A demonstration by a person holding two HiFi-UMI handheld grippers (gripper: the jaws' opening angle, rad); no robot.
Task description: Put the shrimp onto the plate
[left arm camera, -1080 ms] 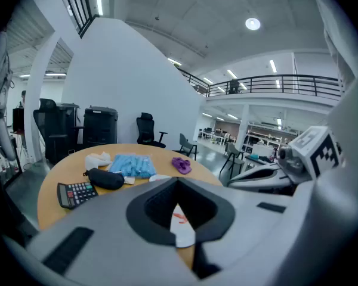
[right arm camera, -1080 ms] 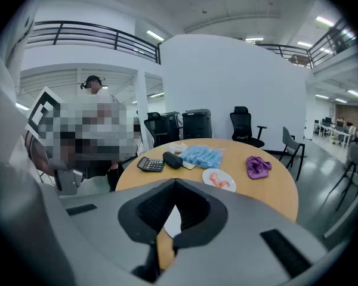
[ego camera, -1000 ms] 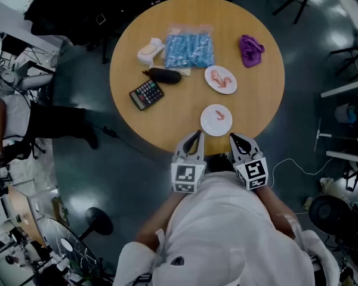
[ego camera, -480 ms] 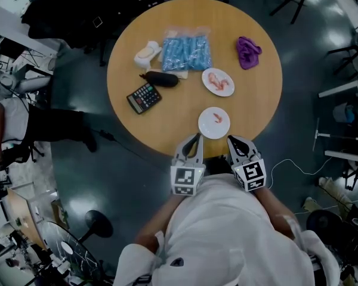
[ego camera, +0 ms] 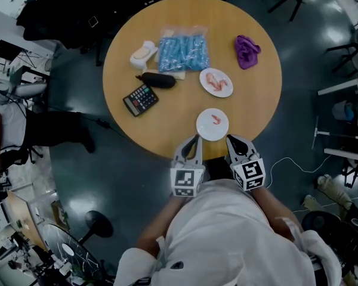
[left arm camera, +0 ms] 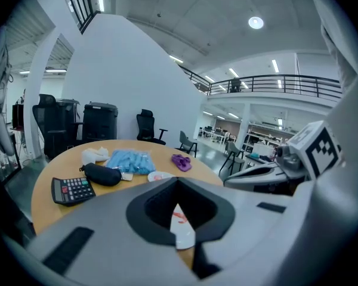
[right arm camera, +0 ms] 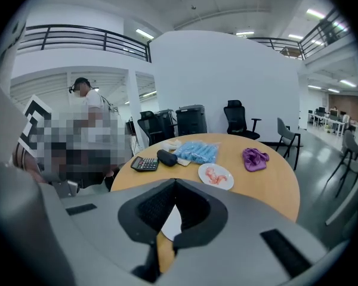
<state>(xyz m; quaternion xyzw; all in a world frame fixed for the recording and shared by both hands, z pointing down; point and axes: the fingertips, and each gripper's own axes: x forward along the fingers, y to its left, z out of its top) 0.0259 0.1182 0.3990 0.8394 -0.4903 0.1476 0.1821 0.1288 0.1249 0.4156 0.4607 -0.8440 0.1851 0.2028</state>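
Round wooden table [ego camera: 167,115] carries two white plates: the near plate [ego camera: 204,131] holds one shrimp [ego camera: 216,120], and the far plate [ego camera: 227,88] holds a pile of shrimp [ego camera: 215,81]. Left gripper [ego camera: 196,138] and right gripper [ego camera: 230,139] hover at the table's near edge, each with jaws pressed together on nothing. That pile lies ahead, beyond the near plate and slightly rightward, so the right gripper looks nearer; the shrimp's lie is too small to read
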